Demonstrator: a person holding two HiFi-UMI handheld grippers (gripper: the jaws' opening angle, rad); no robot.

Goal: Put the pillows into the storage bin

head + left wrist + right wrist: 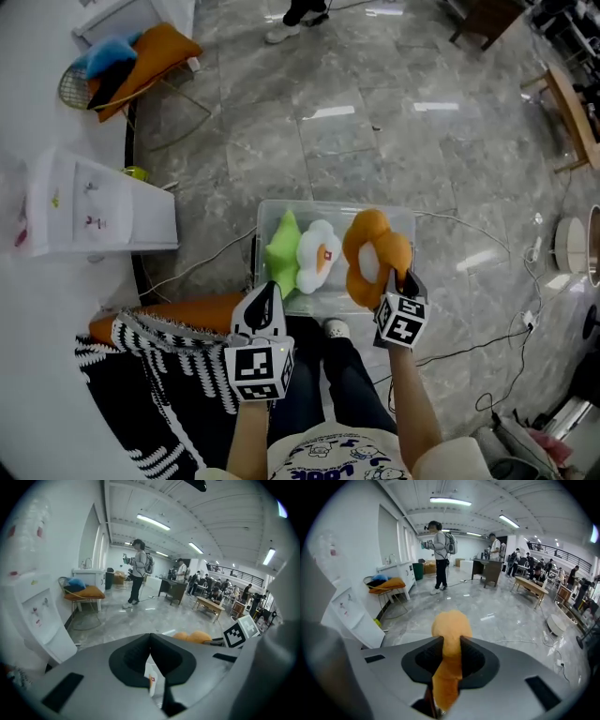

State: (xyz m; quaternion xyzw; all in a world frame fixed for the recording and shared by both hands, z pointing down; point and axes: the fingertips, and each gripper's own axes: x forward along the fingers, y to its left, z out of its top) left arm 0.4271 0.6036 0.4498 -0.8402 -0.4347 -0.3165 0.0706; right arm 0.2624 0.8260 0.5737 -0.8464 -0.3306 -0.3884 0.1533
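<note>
Bin of clear plastic point(333, 206) holds green star pillow point(283, 248), white flower pillow point(317, 255); right tool point(401, 281) grips orange flower pillow point(373, 255) above; left tool point(150, 639) closed, empty.

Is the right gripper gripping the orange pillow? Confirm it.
Yes: the right gripper has its jaws pressed on the orange pillow.

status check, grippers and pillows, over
Left gripper shut, empty, at near edge of storage bin. Right gripper shut on orange pillow, over the bin. Green pillow and white pillow already inside. Nothing seen blocking the drop.
</note>
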